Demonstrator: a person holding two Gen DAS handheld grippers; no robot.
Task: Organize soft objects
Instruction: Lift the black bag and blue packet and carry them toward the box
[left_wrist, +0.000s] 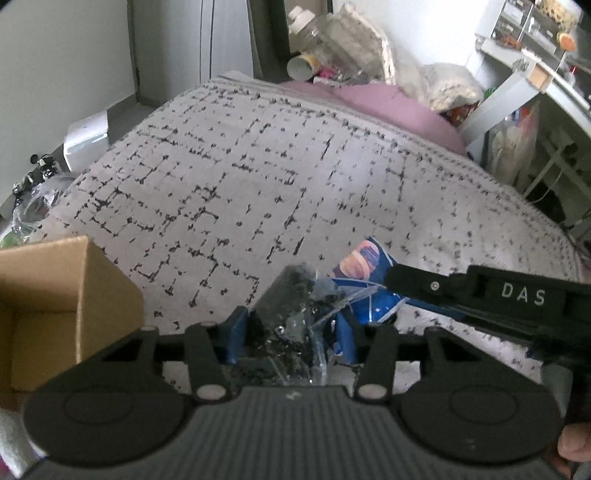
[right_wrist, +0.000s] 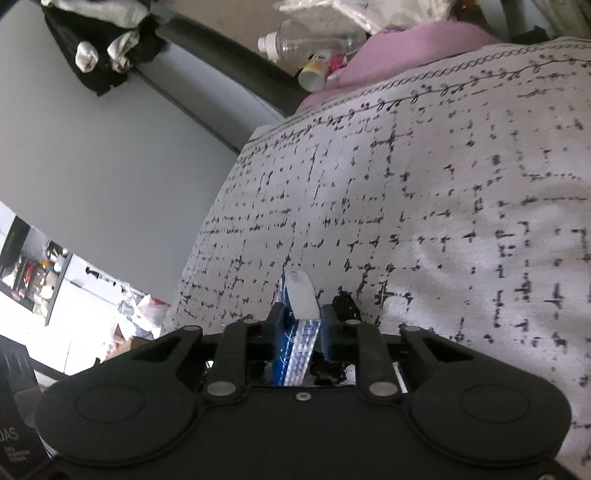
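So on my left cam the left gripper (left_wrist: 291, 332) has its blue fingers (left_wrist: 236, 332) pinched in on a dark fuzzy item in a clear plastic bag (left_wrist: 288, 299), jaws only as far apart as the bundle is thick. It's held over the near edge of the grey speckled bedspread (left_wrist: 258, 166). The right gripper (right_wrist: 301, 326) comes in from the right and is clamped narrow on a blue printed packet (left_wrist: 365, 269), which touches the clear bag's right side. On the right cam the packet (right_wrist: 295, 339) stands edge-on between the fingers. An open cardboard box (left_wrist: 48, 306) sits near left. A pink pillow (left_wrist: 388, 107) and plastic bottle (right_wrist: 310, 40) sit at the far end.
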